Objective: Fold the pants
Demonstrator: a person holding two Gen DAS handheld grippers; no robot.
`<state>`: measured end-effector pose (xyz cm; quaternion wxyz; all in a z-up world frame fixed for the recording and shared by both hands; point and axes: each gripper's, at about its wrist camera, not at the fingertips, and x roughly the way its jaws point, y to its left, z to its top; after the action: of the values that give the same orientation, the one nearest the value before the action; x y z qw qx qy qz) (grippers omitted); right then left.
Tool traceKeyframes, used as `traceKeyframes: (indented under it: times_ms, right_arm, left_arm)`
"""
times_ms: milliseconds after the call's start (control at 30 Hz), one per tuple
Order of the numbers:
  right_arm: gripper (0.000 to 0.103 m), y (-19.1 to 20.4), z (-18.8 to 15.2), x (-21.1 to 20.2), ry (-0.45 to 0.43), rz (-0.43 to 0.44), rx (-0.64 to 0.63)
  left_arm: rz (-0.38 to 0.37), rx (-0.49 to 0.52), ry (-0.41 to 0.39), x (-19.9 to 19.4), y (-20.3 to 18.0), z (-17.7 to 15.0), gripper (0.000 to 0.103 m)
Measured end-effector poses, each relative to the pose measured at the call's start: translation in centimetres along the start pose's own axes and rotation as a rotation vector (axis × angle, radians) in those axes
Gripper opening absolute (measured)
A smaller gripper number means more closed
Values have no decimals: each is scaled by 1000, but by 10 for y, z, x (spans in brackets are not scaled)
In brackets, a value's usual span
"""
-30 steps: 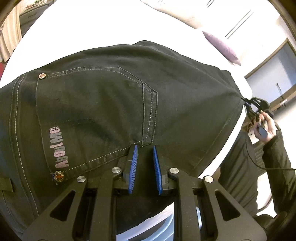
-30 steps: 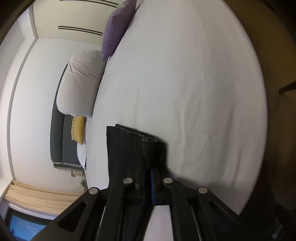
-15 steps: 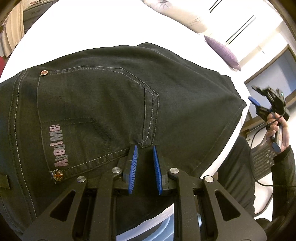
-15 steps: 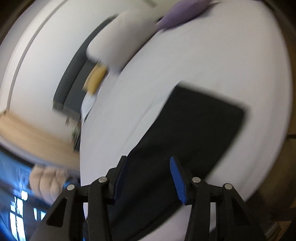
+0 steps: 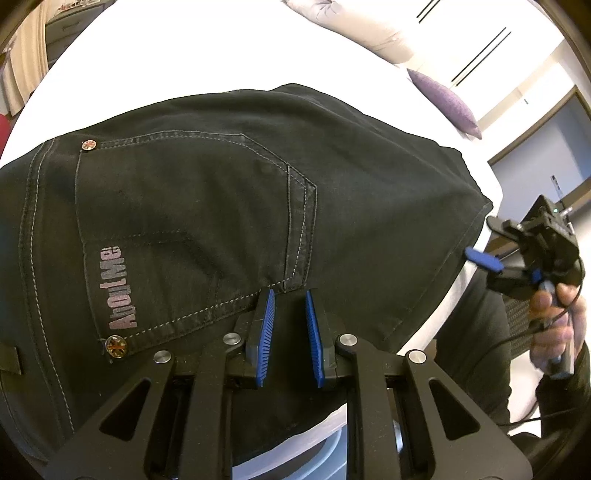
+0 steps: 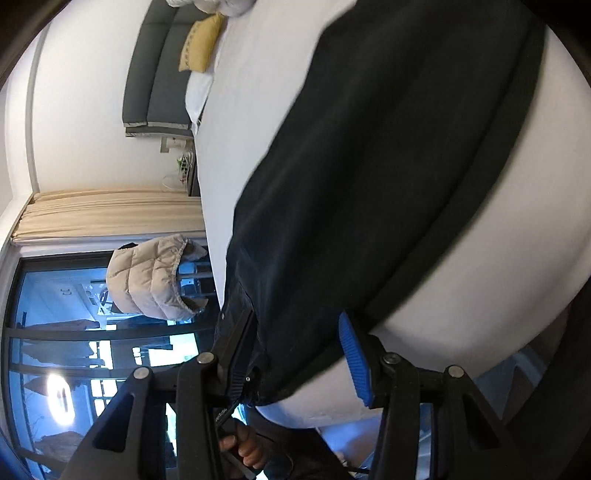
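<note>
Black jeans (image 5: 221,203) lie folded on the white bed (image 5: 184,55), back pocket up. My left gripper (image 5: 288,332) rests at their near edge just below the pocket, its blue pads close together and clamped on the dark fabric. In the left wrist view my right gripper (image 5: 484,240) hangs off the jeans' right edge in a person's hand (image 5: 554,325), jaws open and holding nothing. In the right wrist view the jeans (image 6: 388,166) stretch away across the sheet, and the right gripper (image 6: 295,332) stands wide above their near end. Only its right blue pad (image 6: 354,362) shows.
A purple pillow (image 5: 447,103) and a pale pillow (image 5: 351,26) lie at the head of the bed. A yellow cushion (image 6: 201,44), beige curtains (image 6: 110,218), a beige puffer jacket (image 6: 155,277) and a dark window lie beyond. The bed's edge runs just under both grippers.
My right gripper let go of the leg hem, opened, and swung back to the bed's edge beside the jeans. The hem now lies flat. The left gripper kept still.
</note>
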<state>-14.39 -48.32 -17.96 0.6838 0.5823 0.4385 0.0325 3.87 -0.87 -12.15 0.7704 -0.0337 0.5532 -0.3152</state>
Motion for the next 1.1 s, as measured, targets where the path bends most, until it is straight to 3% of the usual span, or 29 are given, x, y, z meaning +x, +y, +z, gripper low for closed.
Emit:
traceKeyframes:
  times_ms: [400, 500, 567, 667, 867, 1000, 1100]
  right_arm:
    - [50, 0, -13, 56, 95, 28, 84]
    - [37, 1, -16, 64, 117, 39, 82]
    - [11, 1, -19, 66, 127, 15, 61]
    - [4, -5, -24, 64, 115, 4, 47]
    - [2, -21, -37, 57, 103, 26, 66]
    - [3, -18, -33, 60, 113, 46, 45]
    - [19, -19, -28, 53, 95, 96, 70]
  left_arm:
    - [3, -7, -4, 1, -1, -1, 17]
    - [5, -8, -4, 1, -2, -1, 17]
    - [7, -6, -3, 2, -3, 0, 17]
    - [10, 3, 4, 2, -4, 1, 17]
    - [54, 88, 46, -1, -13, -2, 17]
    - [37, 60, 42, -3, -8, -4, 17]
    - [45, 58, 42, -4, -9, -5, 17]
